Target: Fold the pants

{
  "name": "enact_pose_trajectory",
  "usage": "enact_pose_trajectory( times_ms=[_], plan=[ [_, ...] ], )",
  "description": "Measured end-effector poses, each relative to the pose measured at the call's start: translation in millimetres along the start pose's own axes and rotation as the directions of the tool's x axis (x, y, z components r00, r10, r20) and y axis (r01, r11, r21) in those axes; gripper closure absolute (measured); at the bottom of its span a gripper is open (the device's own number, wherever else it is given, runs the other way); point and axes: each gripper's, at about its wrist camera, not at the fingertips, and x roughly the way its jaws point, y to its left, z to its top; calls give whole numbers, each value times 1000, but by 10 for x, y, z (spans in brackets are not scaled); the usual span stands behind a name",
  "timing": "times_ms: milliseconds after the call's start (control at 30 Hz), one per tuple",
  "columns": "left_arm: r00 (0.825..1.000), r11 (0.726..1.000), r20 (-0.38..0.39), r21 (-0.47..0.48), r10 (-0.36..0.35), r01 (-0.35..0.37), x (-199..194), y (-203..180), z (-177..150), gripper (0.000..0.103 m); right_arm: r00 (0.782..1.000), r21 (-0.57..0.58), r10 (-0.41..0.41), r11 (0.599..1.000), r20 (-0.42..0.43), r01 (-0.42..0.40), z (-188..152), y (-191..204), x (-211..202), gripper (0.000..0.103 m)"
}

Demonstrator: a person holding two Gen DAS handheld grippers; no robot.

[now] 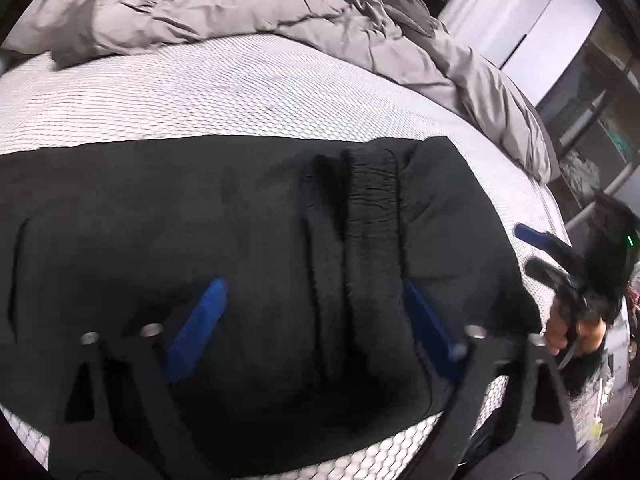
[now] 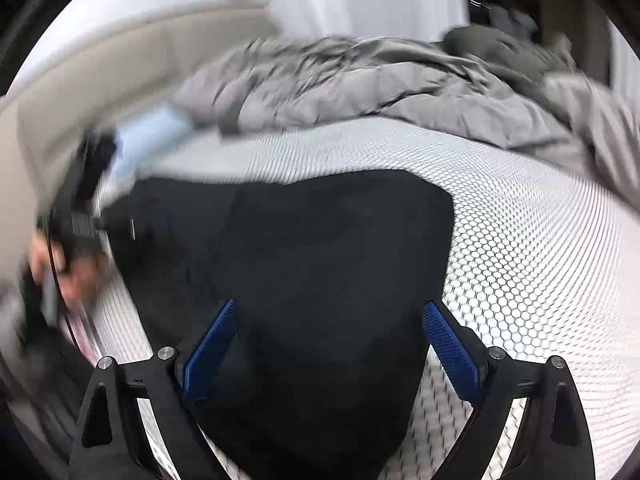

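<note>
Black pants (image 1: 240, 220) on white honeycomb-patterned mattress (image 1: 200, 92), grey duvet (image 1: 240, 4), blue-padded jaws.

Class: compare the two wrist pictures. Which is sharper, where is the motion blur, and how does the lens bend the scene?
Left wrist view: mostly sharp, mattress weave crisp; only the right gripper at the edge smears. Right wrist view: blurred throughout, worst at the left. Both: fisheye bulges the bed, corners black; black pants lose detail.

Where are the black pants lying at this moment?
The black pants lie flat on the white honeycomb-patterned mattress, filling the lower middle of both wrist views, with the crumpled grey duvet behind them.
</note>
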Motion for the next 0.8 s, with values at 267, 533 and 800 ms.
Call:
enact_pose_trajectory(
  times_ms=[267,533,800],
  plan=[
    [996,998,-71,-29,-50,48,461,-132,400,47,1000,74,12,997,-23,-10,317,-182,239,9],
    [997,998,-70,-58,-21,17,749,-286,616,47,999,93,12,996,-51,-7,389,-300,336,9],
    [999,999,-26,4,-37,37,481,-357,684,47,999,102,2,995,-51,3,334,-369,255,9]
  ],
)
